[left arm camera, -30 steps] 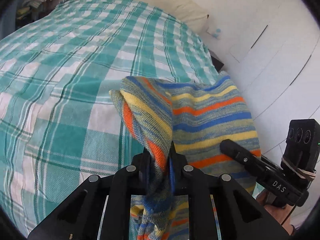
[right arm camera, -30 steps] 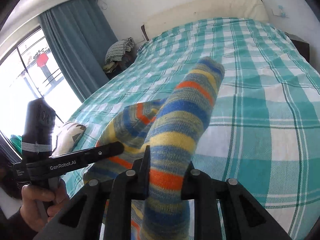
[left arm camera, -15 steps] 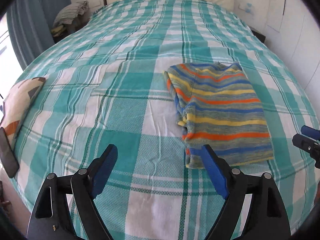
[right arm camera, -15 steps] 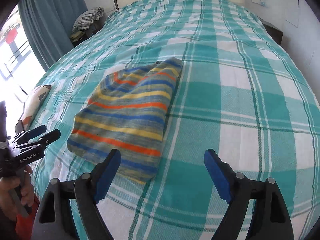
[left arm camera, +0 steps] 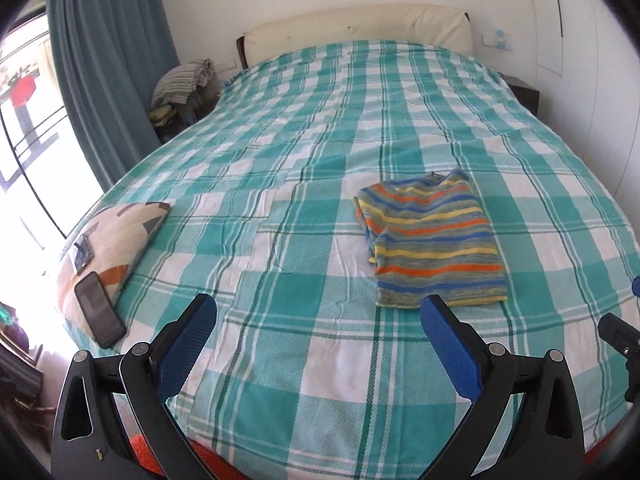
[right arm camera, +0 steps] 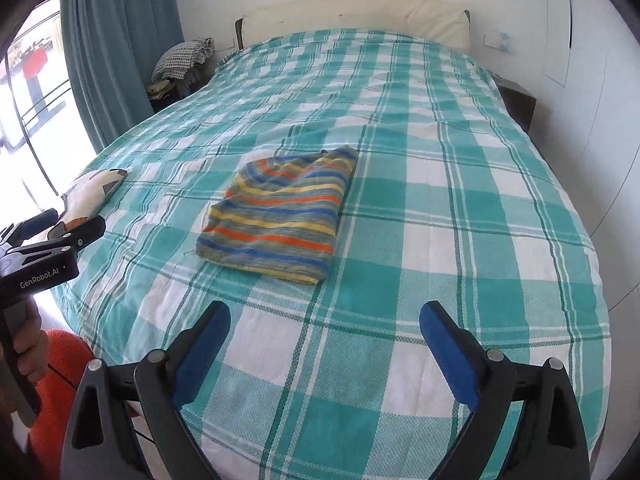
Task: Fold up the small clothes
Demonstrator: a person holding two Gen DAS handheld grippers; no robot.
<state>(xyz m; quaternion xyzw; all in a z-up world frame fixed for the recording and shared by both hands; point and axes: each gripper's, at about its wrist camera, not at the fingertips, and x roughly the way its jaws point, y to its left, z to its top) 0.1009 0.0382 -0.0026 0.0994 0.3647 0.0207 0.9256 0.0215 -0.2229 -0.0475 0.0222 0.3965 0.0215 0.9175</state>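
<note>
A striped knit garment [left arm camera: 434, 240] in blue, yellow, orange and grey lies folded flat on the teal checked bed [left arm camera: 304, 184]; it also shows in the right wrist view [right arm camera: 280, 216]. My left gripper [left arm camera: 320, 320] is open and empty, near the bed's front edge, to the left of and short of the garment. My right gripper [right arm camera: 324, 328] is open and empty, short of the garment's near edge. The left gripper also shows at the left of the right wrist view [right arm camera: 60, 236].
A patterned cushion [left arm camera: 108, 236] with a phone [left arm camera: 98, 308] on it lies at the bed's left edge. A cream headboard [left arm camera: 360, 26] and a pile of clothes [left arm camera: 182, 84] are at the back. Curtain and window at left, white wall at right.
Both grippers let go of the striped garment, which now lies folded on the bed. Both opened and pulled back toward the bed's front edge.
</note>
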